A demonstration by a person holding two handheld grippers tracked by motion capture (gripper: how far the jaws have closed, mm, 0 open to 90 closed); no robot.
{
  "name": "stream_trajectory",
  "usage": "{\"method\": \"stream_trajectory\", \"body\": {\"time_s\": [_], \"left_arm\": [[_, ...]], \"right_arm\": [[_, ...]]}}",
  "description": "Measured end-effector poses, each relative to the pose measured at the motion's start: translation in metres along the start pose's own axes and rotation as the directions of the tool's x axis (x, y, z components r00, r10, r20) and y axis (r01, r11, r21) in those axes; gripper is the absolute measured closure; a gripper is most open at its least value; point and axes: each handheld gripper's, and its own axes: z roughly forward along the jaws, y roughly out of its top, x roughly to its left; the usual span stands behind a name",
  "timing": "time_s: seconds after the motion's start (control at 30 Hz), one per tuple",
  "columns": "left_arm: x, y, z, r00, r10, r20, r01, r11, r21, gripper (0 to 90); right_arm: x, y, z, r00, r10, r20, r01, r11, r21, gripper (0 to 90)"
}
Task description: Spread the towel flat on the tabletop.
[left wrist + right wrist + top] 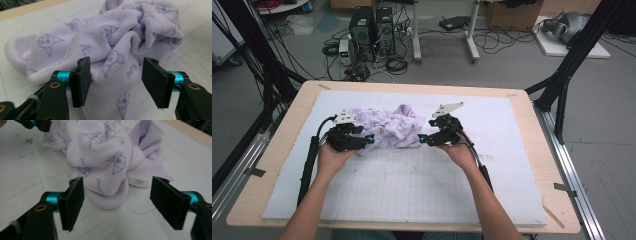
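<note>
A crumpled lilac towel [392, 127] with blue cartoon prints lies on the white grid mat, near its far middle. My left gripper [368, 140] is at the towel's left end, my right gripper [422, 137] at its right end, both low over the mat. In the left gripper view the towel [120, 37] bulges between the jaws of the left gripper [116, 80]; the left pad touches the cloth and the right pad stands clear. In the right gripper view a hanging fold of the towel [100, 150] sits between the wide jaws of the right gripper [117, 202], unpressed. A white label [137, 181] shows.
The grid mat [412, 185] covers most of the wooden table [277, 150]. Black frame posts [569, 65] rise at both far corners. Computer towers [372, 32] and cables stand on the floor beyond the table. The left gripper's tip [37, 123] shows in the right gripper view.
</note>
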Motion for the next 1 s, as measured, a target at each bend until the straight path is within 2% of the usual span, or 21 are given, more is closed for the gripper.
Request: {"method": "stream_trajectory", "body": {"time_s": [0.03, 0.07, 0.1, 0.13, 0.2, 0.23, 0.3, 0.33, 0.37, 0.47, 0.57, 0.63, 0.7, 0.77, 0.8, 0.83, 0.87, 0.9, 0.93, 0.97, 1.0], "left_arm": [[0.000, -0.001, 0.004, 1.0000, -0.002, -0.007, 0.002, 1.0000, 0.005, 43.1], [0.001, -0.001, 0.007, 1.0000, -0.005, -0.006, 0.005, 0.9999, 0.011, 46.8], [0.001, -0.002, 0.010, 0.9998, -0.015, -0.011, 0.015, 0.9997, 0.017, 46.8], [0.003, -0.003, 0.012, 0.9995, -0.022, -0.021, 0.023, 0.9993, 0.029, 52.5], [0.005, -0.004, 0.016, 0.9990, -0.035, -0.027, 0.036, 0.9983, 0.047, 54.1], [0.006, -0.005, 0.017, 0.9990, -0.035, -0.029, 0.036, 0.9980, 0.051, 58.9], [0.008, -0.007, 0.019, 0.9993, -0.020, -0.031, 0.022, 0.9972, 0.072, 65.2], [0.008, -0.007, 0.019, 0.9993, -0.020, -0.031, 0.022, 0.9972, 0.072, 68.2], [0.009, -0.007, 0.020, 0.9995, -0.016, -0.028, 0.018, 0.9964, 0.083, 70.7], [0.009, -0.008, 0.020, 0.9998, 0.000, -0.020, 0.003, 0.9949, 0.101, 76.9], [0.008, -0.007, 0.015, 0.9997, 0.020, -0.013, -0.019, 0.9951, 0.097, 78.7], [0.003, -0.004, 0.005, 0.9989, 0.047, -0.003, -0.046, 0.9952, 0.086, 80.2], [-0.002, -0.002, -0.005, 0.9977, 0.068, 0.007, -0.068, 0.9951, 0.073, 80.6], [-0.004, -0.001, -0.009, 0.9973, 0.073, 0.013, -0.074, 0.9953, 0.064, 80.9], [-0.007, 0.000, -0.017, 0.9963, 0.084, 0.021, -0.085, 0.9953, 0.047, 80.9], [-0.010, 0.000, -0.023, 0.9956, 0.090, 0.025, -0.091, 0.9954, 0.031, 81.0], [-0.013, -0.001, -0.030, 0.9949, 0.096, 0.031, -0.097, 0.9951, 0.020, 81.0], [-0.016, -0.001, -0.036, 0.9937, 0.104, 0.042, -0.104, 0.9945, 0.012, 81.0], [-0.020, -0.002, -0.042, 0.9927, 0.111, 0.046, -0.111, 0.9938, -0.001, 81.1], [-0.028, -0.005, -0.051, 0.9895, 0.132, 0.059, -0.131, 0.9913, -0.011, 81.1], [-0.028, -0.005, -0.051, 0.9895, 0.132, 0.059, -0.131, 0.9913, -0.011, 81.1]], "right_arm": [[0.000, 0.000, 0.000, 1.0000, 0.000, 0.000, 0.000, 1.000, 0.000, 30.2], [-0.001, -0.002, 0.011, 0.9999, 0.011, -0.010, -0.011, 1.000, 0.008, 33.1], [-0.001, -0.002, 0.011, 0.9999, 0.011, -0.010, -0.011, 1.000, 0.008, 33.1], [-0.002, -0.003, 0.021, 0.9995, 0.021, -0.023, -0.021, 1.000, 0.014, 36.3], [-0.003, -0.004, 0.027, 0.9995, 0.016, -0.028, -0.016, 1.000, 0.017, 37.5], [-0.003, -0.006, 0.037, 0.9993, 0.022, -0.031, -0.020, 0.998, 0.055, 42.2], [-0.003, -0.009, 0.046, 0.9989, 0.022, -0.041, -0.019, 0.997, 0.070, 48.6], [-0.003, -0.009, 0.046, 0.9989, 0.022, -0.041, -0.019, 0.997, 0.070, 48.6], [-0.002, -0.010, 0.051, 0.9991, 0.015, -0.041, -0.012, 0.997, 0.078, 57.0], [0.000, -0.010, 0.052, 0.9987, -0.011, -0.051, 0.014, 0.998, 0.067, 74.4], [0.002, -0.010, 0.048, 0.9981, -0.024, -0.057, 0.027, 0.998, 0.053, 79.2], [0.002, -0.009, 0.034, 0.9969, -0.027, -0.074, 0.030, 0.999, 0.034, 80.7], [0.003, -0.006, 0.020, 0.9968, -0.036, -0.072, 0.036, 0.999, 0.005, 80.8], [0.006, -0.004, 0.006, 0.9957, -0.062, -0.068, 0.061, 0.998, -0.021, 81.1], [0.006, -0.004, 0.006, 0.9957, -0.062, -0.068, 0.061, 0.998, -0.021, 81.1], [0.008, -0.002, -0.006, 0.9950, -0.081, -0.059, 0.079, 0.996, -0.040, 81.2], [0.013, -0.001, -0.025, 0.9918, -0.106, -0.072, 0.101, 0.993, -0.060, 81.2], [0.013, -0.001, -0.025, 0.9918, -0.106, -0.072, 0.101, 0.993, -0.060, 81.2], [0.020, -0.002, -0.044, 0.9882, -0.140, -0.061, 0.136, 0.988, -0.065, 81.2], [0.024, -0.003, -0.052, 0.9869, -0.148, -0.065, 0.143, 0.987, -0.072, 81.2], [0.024, -0.003, -0.052, 0.9869, -0.148, -0.065, 0.143, 0.987, -0.072, 81.2]]}}
